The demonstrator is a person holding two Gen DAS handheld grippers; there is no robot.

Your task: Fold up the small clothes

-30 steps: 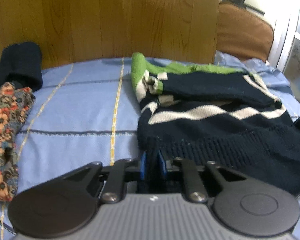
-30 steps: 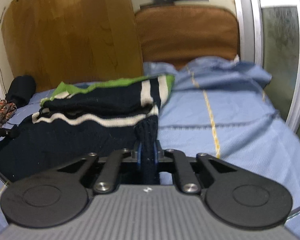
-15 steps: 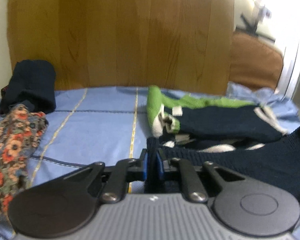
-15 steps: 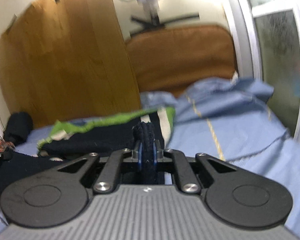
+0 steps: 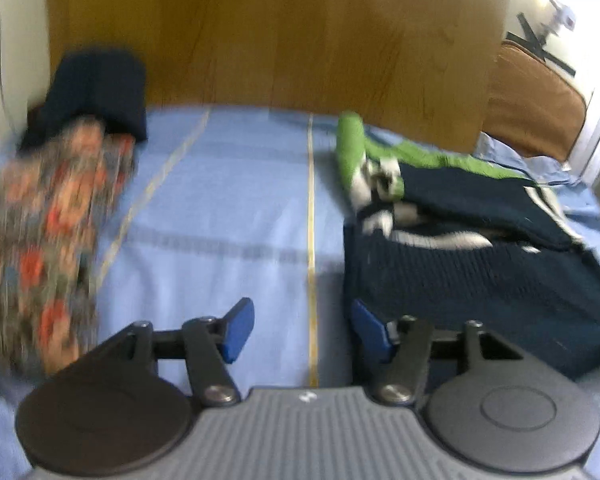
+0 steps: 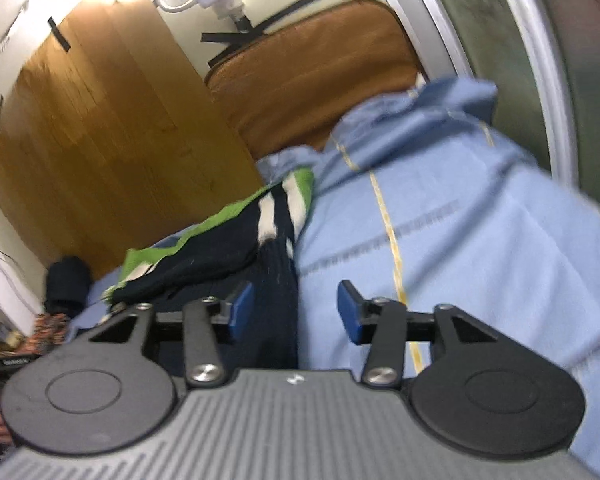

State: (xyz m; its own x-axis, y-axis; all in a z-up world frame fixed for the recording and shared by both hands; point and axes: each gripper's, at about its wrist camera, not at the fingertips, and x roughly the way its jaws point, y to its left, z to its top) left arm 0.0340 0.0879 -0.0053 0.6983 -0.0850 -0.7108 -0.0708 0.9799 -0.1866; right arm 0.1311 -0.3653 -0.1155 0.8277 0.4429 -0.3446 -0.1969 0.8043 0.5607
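Note:
A navy knit sweater (image 5: 480, 272) with white stripes and a green collar lies folded on the blue bedsheet (image 5: 228, 220); its bottom half is laid over the top. My left gripper (image 5: 302, 330) is open and empty, its right finger at the sweater's left edge. In the right wrist view the sweater (image 6: 228, 256) lies left of centre. My right gripper (image 6: 296, 312) is open, and the sweater's right edge lies loose between its fingers.
A floral garment (image 5: 44, 248) and a dark rolled garment (image 5: 96, 88) lie at the bed's left. A wooden board (image 5: 276, 40) and a brown cushion (image 6: 320, 92) stand behind the bed. A window frame (image 6: 512, 64) is on the right.
Both grippers carried the sweater's bottom hem up over the garment, then opened and let it go. Both have pulled back a little.

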